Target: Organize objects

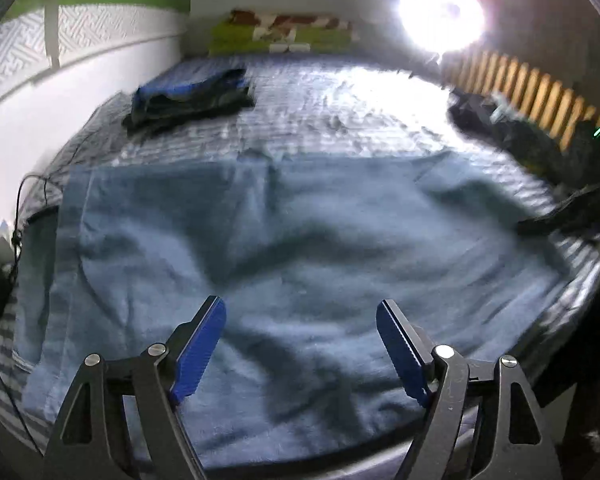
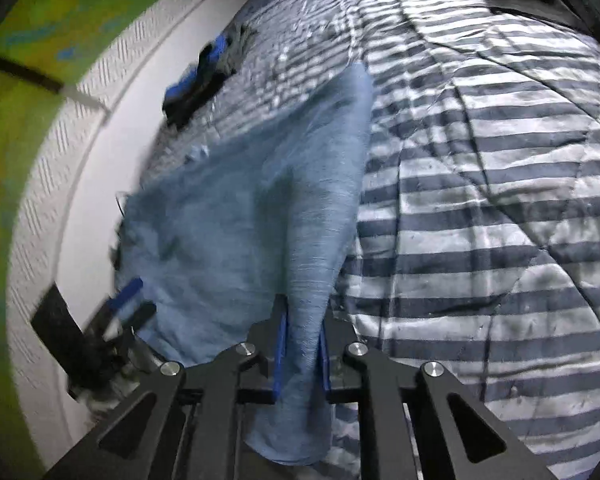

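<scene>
blue towel sits clenched between the right gripper fingers, one edge lifted while the rest lies spread on the striped bed. left gripper hovers released over it. folding seems underway; next, carry the held edge across. folded clothes lie well apart, perhaps a finished stack, leaving open bedding.

A home bedroom — striped bedding on a bed, folded clothes, slatted headboard.
</scene>
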`<state>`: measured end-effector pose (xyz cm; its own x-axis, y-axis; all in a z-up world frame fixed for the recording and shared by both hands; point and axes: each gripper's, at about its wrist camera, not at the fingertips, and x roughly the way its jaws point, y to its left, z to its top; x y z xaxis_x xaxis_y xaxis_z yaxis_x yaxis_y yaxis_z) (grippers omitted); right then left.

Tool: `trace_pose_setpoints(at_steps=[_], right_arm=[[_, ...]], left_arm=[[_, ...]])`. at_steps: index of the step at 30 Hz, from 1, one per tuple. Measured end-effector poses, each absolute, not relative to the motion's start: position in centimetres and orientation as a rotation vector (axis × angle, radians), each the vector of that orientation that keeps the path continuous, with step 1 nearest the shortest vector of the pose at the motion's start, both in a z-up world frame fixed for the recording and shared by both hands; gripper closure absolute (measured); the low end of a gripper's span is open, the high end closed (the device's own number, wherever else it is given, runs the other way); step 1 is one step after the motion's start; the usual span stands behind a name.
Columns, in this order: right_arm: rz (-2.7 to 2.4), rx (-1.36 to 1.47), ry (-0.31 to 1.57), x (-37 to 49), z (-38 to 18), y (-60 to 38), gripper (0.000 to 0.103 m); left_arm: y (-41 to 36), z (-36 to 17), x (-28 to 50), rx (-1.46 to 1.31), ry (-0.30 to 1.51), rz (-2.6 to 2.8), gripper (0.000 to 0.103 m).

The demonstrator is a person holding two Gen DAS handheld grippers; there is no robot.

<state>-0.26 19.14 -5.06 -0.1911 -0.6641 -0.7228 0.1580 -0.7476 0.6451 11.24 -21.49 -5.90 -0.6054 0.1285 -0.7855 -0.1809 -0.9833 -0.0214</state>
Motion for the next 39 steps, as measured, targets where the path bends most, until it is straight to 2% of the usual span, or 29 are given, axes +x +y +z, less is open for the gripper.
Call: trace_pose_setpoints(at_steps=[1, 2, 7, 11, 15, 18, 22, 25, 29, 32, 39], right_arm=[[-1.989, 1.536, -0.596, -0.2, -4.8, 18.9, 0.095], [-1.994, 1.537, -0.59, -0.1, -4.5, 18.8, 0.095], [-2.022, 1.477, -0.579, 0.2, -1.0, 17.2, 0.096], [-2.036, 1.397, -0.567, 0.5, 2.4, 14.9, 0.096], [-2.045, 1.333, -0.527, 1.2, 5.5, 11.7, 0.096], [-2.034, 1.285, -0.491, 1.9, 7.4, 9.1, 0.096], [-2.004, 1.229, -0.407, 2.5, 9.5, 4.3, 0.096], [-1.97, 1.19, -0.312, 3.2, 10.6, -0.5, 0.096], [-1.908, 1.159, -0.208, 4.6, 10.3, -7.2, 0.096], [-1.846, 1.163, -0.13, 5.7, 9.0, -13.0, 0.096], [-1.777, 1.211, 0.063, 7.6, 2.5, -24.0, 0.098]], left_arm=[[-21.4, -7.4, 10.7, -1.385, 0.105, 2.643, 0.022], [-21.3, -7.4, 10.9, -1.359, 0.115, 2.659, 0.022], [-23.4, -4.6, 12.0, -1.266, 0.009, 2.702, 0.022], [-27.8, -5.9, 11.7, -1.368, -0.272, 2.696, 0.023], [-28.2, -5.4, 13.5, -1.335, -0.216, 2.717, 0.023], [-31.2, -3.3, 15.2, -1.247, -0.316, 2.796, 0.023], [-38.2, -1.6, 17.3, -1.162, -0.598, 2.94, 0.023], [-44.4, -1.3, 19.7, -1.088, -0.893, 3.015, 0.023], [-49.5, -1.3, 21.1, -1.037, -1.089, 3.055, 0.023], [-51.0, -1.6, 21.7, -1.026, -1.12, 3.062, 0.023], [-50.7, 0.3, 21.9, -0.99, -0.937, 3.148, 0.023]])
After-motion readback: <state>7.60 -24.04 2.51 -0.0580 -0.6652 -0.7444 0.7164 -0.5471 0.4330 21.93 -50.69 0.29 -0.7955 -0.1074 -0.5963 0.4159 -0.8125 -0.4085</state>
